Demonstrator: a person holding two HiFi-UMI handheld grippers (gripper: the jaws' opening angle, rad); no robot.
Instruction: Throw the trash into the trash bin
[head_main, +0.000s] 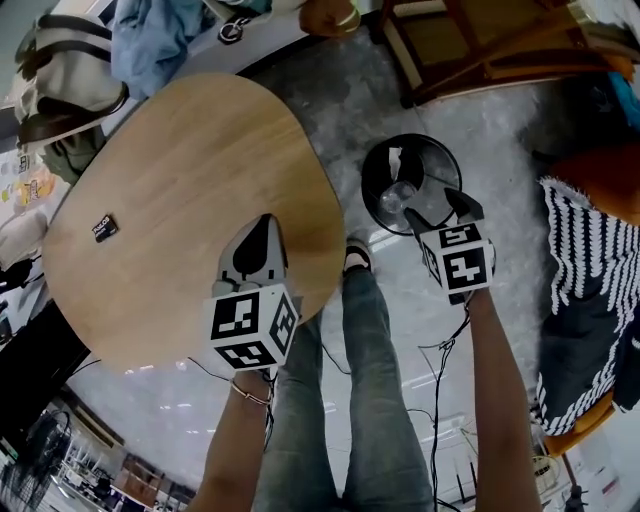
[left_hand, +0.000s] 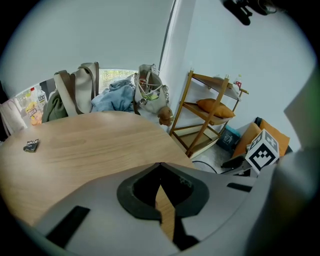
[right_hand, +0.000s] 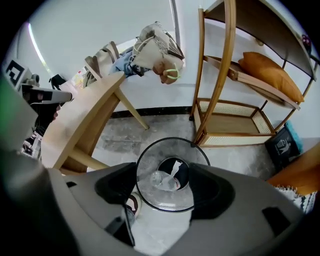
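Head view: the right gripper hangs over the near edge of the trash bin, a round black mesh one on the grey floor in the upper middle of the frame, and its jaws are spread wide with nothing between them. Down in the bin lies a clear plastic bottle, with a white scrap just above it in the picture. The right gripper view looks straight down into the bin: the bottle lies on the bottom beside the scrap, framed by the parted jaws of the right gripper and well clear of both. The left gripper is at lower centre, over the right-hand edge of the rounded wooden table. In the left gripper view its jaws are closed, tips touching, with only a thin slit of tabletop showing behind them and nothing held. A small dark packet sits alone on the table's left side, well apart from both grippers; the left gripper view shows it at the far left. The person's legs in jeans run down the middle, one shoe just beside the bin. A wooden shelf with an orange cushion stands behind the bin, at the upper right.
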